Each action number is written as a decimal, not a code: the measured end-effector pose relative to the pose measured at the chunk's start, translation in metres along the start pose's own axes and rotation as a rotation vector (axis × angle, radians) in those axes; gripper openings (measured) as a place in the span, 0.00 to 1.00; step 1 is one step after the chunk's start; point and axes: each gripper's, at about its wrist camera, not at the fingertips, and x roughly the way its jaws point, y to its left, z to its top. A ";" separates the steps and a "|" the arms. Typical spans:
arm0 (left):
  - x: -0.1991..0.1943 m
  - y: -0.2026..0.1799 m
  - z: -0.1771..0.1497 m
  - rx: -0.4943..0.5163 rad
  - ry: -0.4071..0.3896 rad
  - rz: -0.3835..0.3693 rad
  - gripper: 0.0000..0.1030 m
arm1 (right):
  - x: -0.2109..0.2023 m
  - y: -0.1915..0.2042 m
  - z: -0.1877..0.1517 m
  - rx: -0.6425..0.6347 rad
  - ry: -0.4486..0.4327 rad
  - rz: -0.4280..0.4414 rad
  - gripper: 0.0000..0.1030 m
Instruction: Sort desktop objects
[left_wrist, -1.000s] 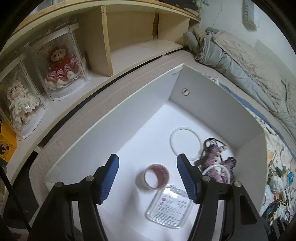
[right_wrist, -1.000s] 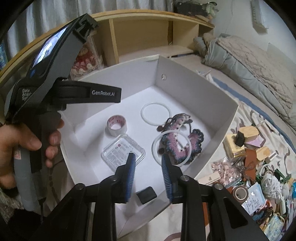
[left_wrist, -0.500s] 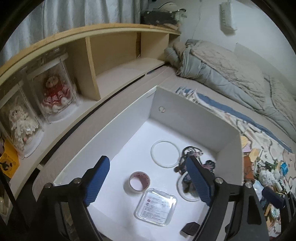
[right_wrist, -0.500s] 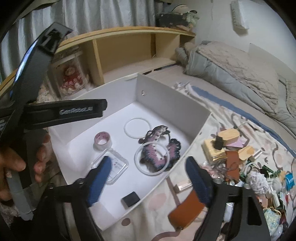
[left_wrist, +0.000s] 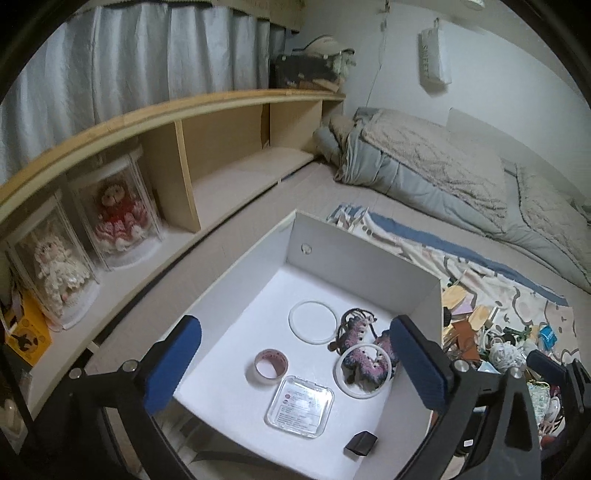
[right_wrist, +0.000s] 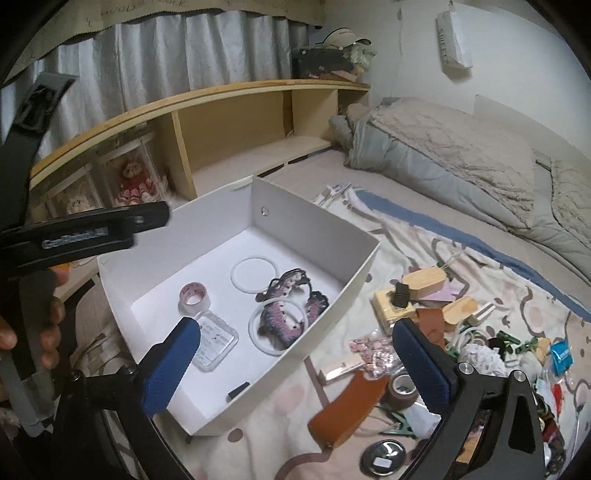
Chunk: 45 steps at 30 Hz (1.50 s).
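Bedroom, white box (left_wrist: 354, 258) on bed: left gripper (left_wrist: 295, 363) and right gripper (right_wrist: 295, 363) angled downward, fingers just spread, empty; lettering blurred.

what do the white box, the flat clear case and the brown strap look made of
White box: likely matte cardboard, thin folded walls. Flat clear case: glossy transparent plastic, its label shows through. Brown strap: looks like smooth leather or a leather imitation.
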 end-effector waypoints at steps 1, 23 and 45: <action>-0.005 0.000 0.000 0.003 -0.008 -0.001 1.00 | -0.003 -0.003 0.000 0.003 -0.004 -0.002 1.00; -0.086 -0.013 -0.027 0.060 -0.051 -0.085 1.00 | -0.074 -0.054 -0.012 0.057 -0.075 -0.069 1.00; -0.107 -0.021 -0.076 0.082 0.015 -0.119 1.00 | -0.107 -0.063 -0.034 0.027 -0.073 -0.061 1.00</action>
